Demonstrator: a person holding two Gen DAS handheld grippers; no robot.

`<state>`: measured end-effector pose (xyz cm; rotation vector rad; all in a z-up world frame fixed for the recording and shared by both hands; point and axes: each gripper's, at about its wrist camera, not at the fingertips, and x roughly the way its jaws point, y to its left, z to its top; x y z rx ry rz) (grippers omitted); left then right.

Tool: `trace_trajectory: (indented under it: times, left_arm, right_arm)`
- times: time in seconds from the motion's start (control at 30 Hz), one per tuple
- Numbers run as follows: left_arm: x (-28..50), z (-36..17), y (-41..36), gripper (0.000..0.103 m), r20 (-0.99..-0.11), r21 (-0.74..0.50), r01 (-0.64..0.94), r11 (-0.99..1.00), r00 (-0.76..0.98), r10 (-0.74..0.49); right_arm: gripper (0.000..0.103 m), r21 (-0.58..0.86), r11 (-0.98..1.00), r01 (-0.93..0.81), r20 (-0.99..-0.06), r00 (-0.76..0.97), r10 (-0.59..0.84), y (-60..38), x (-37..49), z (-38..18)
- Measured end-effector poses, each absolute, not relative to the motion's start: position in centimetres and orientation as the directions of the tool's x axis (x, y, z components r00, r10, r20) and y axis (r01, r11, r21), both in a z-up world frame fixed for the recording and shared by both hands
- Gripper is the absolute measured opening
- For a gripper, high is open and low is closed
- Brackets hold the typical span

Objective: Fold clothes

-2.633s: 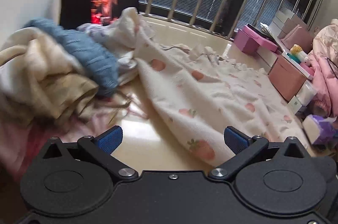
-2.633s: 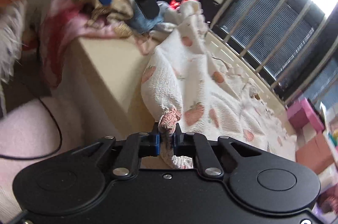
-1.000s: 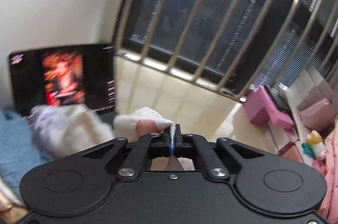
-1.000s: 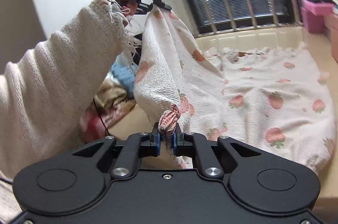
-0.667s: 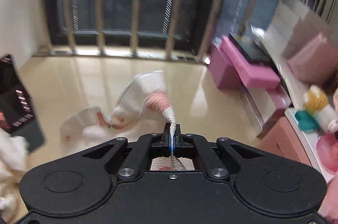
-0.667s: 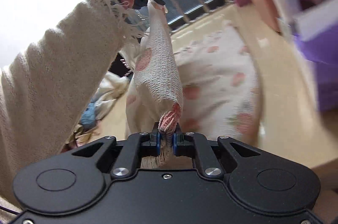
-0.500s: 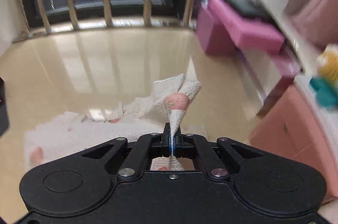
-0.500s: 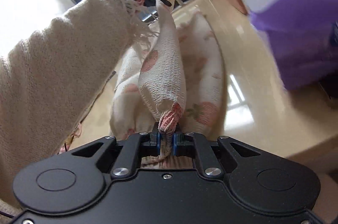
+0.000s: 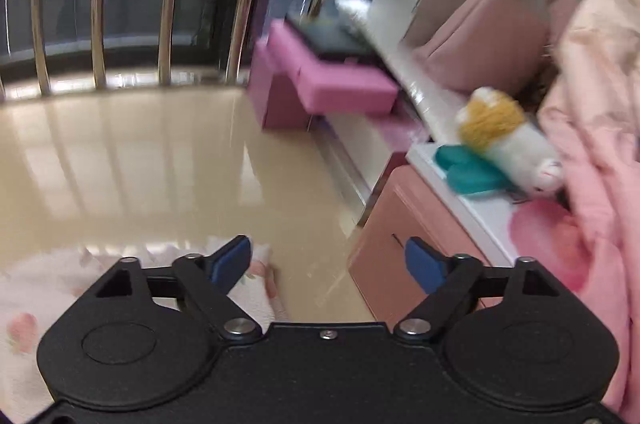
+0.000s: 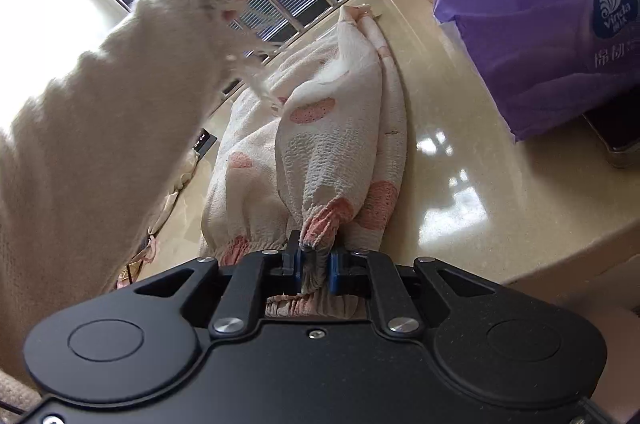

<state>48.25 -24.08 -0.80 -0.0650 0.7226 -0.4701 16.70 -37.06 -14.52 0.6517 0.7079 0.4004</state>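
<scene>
Right wrist view: right gripper (image 10: 314, 270) pinches the strawberry garment's (image 10: 328, 144) pink cuff; left gripper (image 9: 328, 262) gapes wide, holding nothing.

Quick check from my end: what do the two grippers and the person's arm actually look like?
Both the left gripper and the right gripper are matte black with round discs, silver screws and blue finger pads. The arm wears a cream knit sleeve with a frayed, fringed cuff.

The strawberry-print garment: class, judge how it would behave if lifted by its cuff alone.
The strawberry-print garment is probably floppy: it sags in soft folds on the table. Likely light, since the right gripper holds it by one bunched cuff.
</scene>
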Motion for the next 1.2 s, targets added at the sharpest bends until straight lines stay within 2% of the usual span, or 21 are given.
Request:
trace_trajectory:
  times: [0.07, 0.17, 0.27, 0.3, 0.37, 0.43, 0.47, 0.5, 0.53, 0.67, 0.8, 0.87, 0.97, 1.07, 1.2]
  left_arm:
    - [45.9, 0.4, -22.7, 0.093, -0.603, -0.150, 0.417, 0.897, 0.680, -0.417]
    - [42.5, -0.1, -19.7, 0.093, -0.633, -0.093, 0.441, 0.893, 0.666, -0.395]
    - [38.2, -1.4, -17.1, 0.093, -0.662, -0.033, 0.495, 0.869, 0.640, -0.389]
    - [36.2, -2.1, -16.1, 0.093, -0.667, -0.010, 0.516, 0.856, 0.634, -0.390]
    - [32.1, -3.0, -14.1, 0.093, -0.676, 0.021, 0.562, 0.827, 0.617, -0.402]
    - [27.9, -3.7, -12.5, 0.093, -0.676, 0.040, 0.597, 0.801, 0.607, -0.418]
    - [25.8, -4.1, -11.8, 0.093, -0.675, 0.048, 0.613, 0.789, 0.602, -0.426]
    - [23.8, -4.4, -11.1, 0.093, -0.671, 0.051, 0.626, 0.779, 0.599, -0.437]
    - [21.8, -4.8, -10.5, 0.093, -0.667, 0.052, 0.638, 0.768, 0.595, -0.449]
    - [19.0, -6.4, -10.2, 0.099, -0.661, 0.031, 0.624, 0.781, 0.599, -0.452]
    - [17.4, -8.0, -10.3, 0.099, -0.662, 0.009, 0.591, 0.807, 0.608, -0.438]
    - [16.7, -8.8, -10.3, 0.099, -0.662, -0.002, 0.574, 0.819, 0.613, -0.431]
    - [15.5, -10.0, -10.3, 0.097, -0.662, -0.018, 0.548, 0.836, 0.620, -0.421]
    - [14.4, -11.2, -10.3, 0.094, -0.663, -0.037, 0.519, 0.854, 0.627, -0.409]
    - [14.7, -11.9, -9.7, 0.081, -0.667, -0.066, 0.458, 0.886, 0.640, -0.381]
  right_arm:
    - [0.015, 0.666, 0.735, -0.126, -0.459, 0.708, 0.537, -37.2, 16.1, -14.3]
    - [0.015, 0.676, 0.725, -0.130, -0.431, 0.728, 0.533, -37.4, 15.4, -13.8]
    - [0.018, 0.663, 0.738, -0.126, -0.437, 0.735, 0.518, -37.5, 14.8, -13.3]
    - [0.022, 0.653, 0.746, -0.127, -0.441, 0.737, 0.512, -37.5, 14.5, -13.0]
    - [0.038, 0.639, 0.759, -0.128, -0.442, 0.746, 0.498, -37.7, 13.7, -12.6]
    - [0.074, 0.625, 0.769, -0.135, -0.434, 0.759, 0.485, -37.9, 12.8, -12.0]
    - [0.082, 0.613, 0.778, -0.140, -0.430, 0.767, 0.477, -38.0, 12.2, -11.6]
    - [0.094, 0.587, 0.796, -0.147, -0.428, 0.778, 0.460, -37.9, 11.6, -11.2]
    - [0.096, 0.559, 0.815, -0.154, -0.427, 0.789, 0.442, -37.8, 11.1, -10.9]
    - [0.101, 0.382, 0.906, -0.180, -0.460, 0.814, 0.356, -36.8, 9.6, -9.5]
    - [0.102, 0.094, 0.974, -0.206, -0.522, 0.823, 0.225, -34.3, 8.5, -8.6]
    - [0.102, -0.017, 0.977, -0.214, -0.524, 0.834, 0.174, -33.0, 7.7, -8.2]
    - [0.102, -0.084, 0.971, -0.226, -0.516, 0.843, 0.151, -31.8, 6.6, -7.9]
    - [0.102, -0.073, 0.972, -0.224, -0.526, 0.837, 0.153, -31.9, 5.7, -8.2]
    - [0.102, -0.050, 0.977, -0.209, -0.539, 0.829, 0.149, -32.4, 5.0, -8.5]
